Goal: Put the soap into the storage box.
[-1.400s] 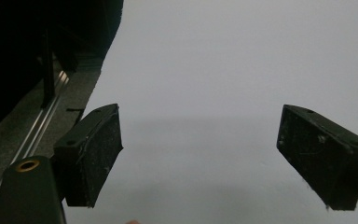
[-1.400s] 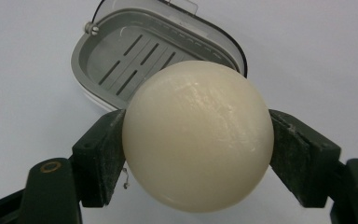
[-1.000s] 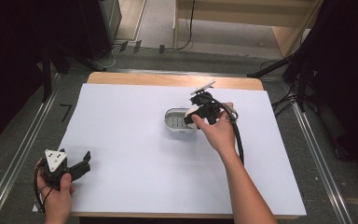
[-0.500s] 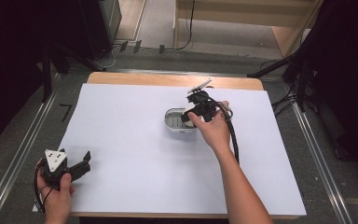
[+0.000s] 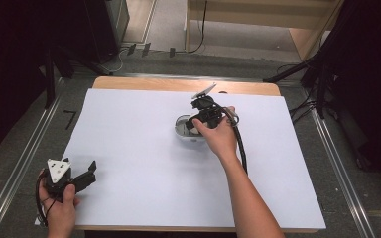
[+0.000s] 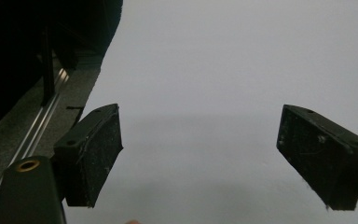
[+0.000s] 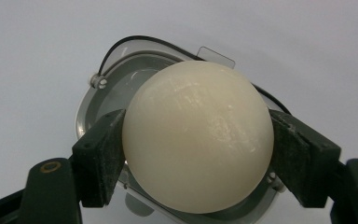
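Clearly, a cream-white ball (image 7: 198, 136) is pinched between the two black jaws of the right tongs (image 7: 198, 154), one jaw pressed against each flank so that the smooth round surface cannot roll out. The ball is held directly above a clear plastic container (image 7: 121, 93) with a grey rim, a wire bail and a small tab at its far edge; whether the ball is being lifted out or lowered in cannot be told. In the high view the container (image 5: 182, 128) is seen near the middle of the white-covered tabletop (image 5: 129, 129), with the right tongs (image 5: 198, 119) over it. The left tongs (image 5: 87, 173) are kept well away from the container, at the tabletop's near left corner, their jaws spread wide with nothing between them. Compared with a second ago, the right hand (image 5: 218, 136) is found slightly nearer the person's side of the container, while the left tongs are unchanged.
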The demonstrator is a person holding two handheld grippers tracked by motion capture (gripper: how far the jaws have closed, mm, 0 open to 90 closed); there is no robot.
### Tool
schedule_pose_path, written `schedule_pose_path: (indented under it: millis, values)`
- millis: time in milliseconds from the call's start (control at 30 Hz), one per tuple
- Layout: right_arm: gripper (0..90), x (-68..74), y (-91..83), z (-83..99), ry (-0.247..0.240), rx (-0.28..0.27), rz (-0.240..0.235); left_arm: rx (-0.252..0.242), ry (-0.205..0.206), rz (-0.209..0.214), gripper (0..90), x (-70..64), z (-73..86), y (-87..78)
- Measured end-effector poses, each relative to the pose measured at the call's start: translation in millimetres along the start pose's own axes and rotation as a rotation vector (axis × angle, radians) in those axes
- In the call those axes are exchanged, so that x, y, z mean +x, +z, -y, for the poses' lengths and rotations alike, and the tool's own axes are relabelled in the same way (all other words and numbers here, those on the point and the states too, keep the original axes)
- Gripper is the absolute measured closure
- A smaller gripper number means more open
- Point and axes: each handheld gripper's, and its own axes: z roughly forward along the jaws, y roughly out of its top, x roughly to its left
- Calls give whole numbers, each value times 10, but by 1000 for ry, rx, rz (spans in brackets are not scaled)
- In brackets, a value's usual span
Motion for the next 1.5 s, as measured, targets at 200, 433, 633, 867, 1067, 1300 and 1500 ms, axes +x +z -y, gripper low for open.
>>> schedule_pose_path:
  millis: [200, 433, 633, 867, 1067, 1300, 1500]
  values:
    - [255, 27, 39, -5, 4, 14, 0, 4, 4, 0, 149, -2, -1, -1]
    - [254, 49, 93, -2, 13, 20, 9, -1, -1, 1, 150, -1, 0, 0]
    - [251, 32, 112, 19, 11, 26, -9, 6, 7, -1, 150, -3, -2, -2]
    - [140, -4, 16, 65, 24, -18, -11, 4, 8, -4, 149, -6, -1, 2]
    - [142, -31, -103, 137, 28, -52, -21, 1, 7, -6, 149, -11, 0, 3]
    - [142, -87, -185, 280, 27, -76, -23, 7, 10, -9, 150, -18, -3, 9]
    - [142, -162, -241, 407, 31, -97, -16, 14, 17, -14, 150, -21, -5, 13]
